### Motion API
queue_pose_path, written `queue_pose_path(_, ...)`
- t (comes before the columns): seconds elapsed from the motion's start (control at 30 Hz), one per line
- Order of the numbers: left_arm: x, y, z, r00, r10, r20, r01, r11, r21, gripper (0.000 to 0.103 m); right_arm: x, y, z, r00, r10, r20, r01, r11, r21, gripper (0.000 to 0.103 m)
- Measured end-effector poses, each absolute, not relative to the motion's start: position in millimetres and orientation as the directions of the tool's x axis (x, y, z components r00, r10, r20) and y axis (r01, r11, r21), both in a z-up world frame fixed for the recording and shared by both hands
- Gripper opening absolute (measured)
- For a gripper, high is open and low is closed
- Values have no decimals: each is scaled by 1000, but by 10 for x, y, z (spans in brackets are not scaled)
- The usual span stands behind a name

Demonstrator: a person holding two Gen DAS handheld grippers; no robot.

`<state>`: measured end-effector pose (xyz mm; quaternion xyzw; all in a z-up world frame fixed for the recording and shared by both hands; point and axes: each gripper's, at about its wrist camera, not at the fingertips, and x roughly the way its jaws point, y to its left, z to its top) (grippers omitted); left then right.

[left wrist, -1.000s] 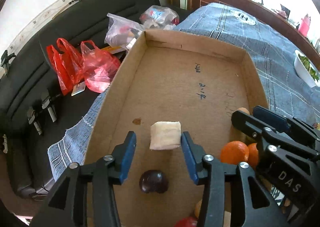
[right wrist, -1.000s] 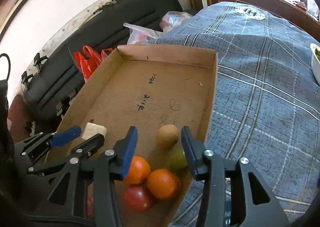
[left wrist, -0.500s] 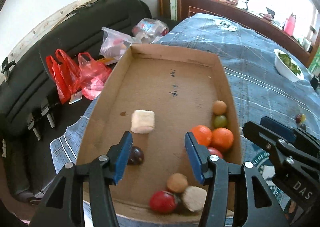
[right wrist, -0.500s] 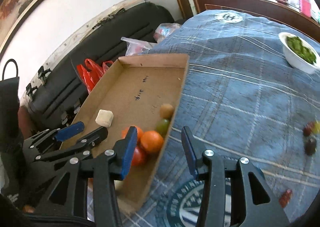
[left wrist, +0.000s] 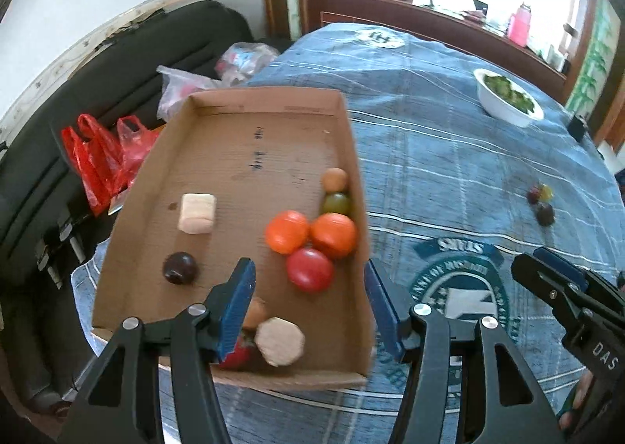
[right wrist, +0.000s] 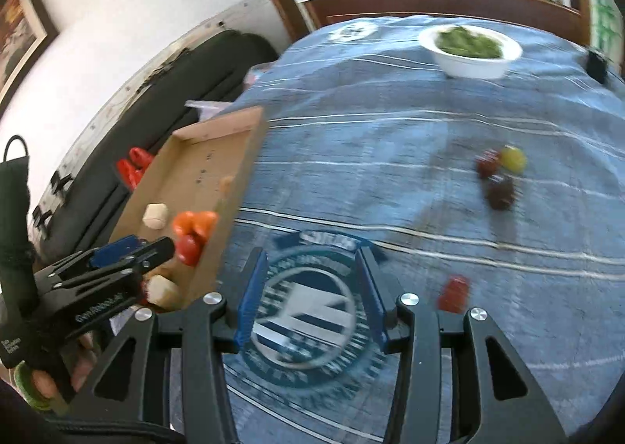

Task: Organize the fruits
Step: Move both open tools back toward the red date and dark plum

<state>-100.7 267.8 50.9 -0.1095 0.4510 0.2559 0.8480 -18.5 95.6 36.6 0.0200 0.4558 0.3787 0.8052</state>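
Both hand-held grippers have pulled back from the box; left and right gape wide, holding nothing. 2 oranges sit in the box, 3 fruits on the bench

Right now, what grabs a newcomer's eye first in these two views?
The shallow brown cardboard tray at the edge of the blue plaid tablecloth, with two bright orange fruits and a red tomato clustered against its right wall. Farther off on the cloth sit a white bowl of greens and a few loose small fruits; both grippers are open and empty.
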Motion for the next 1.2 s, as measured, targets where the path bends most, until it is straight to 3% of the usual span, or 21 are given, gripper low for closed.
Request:
queue_pose_path(0.73,-802,1897,412,489,231,-841,-381,924,32,58,-80,-11,267,392,559,-731,-457,808,373,49)
queue_pose_path(1.2,-375,1385,175,472,83,-878,-261,964,-49,58,233,-165,164,421,532,-734,-433,829,353,48)
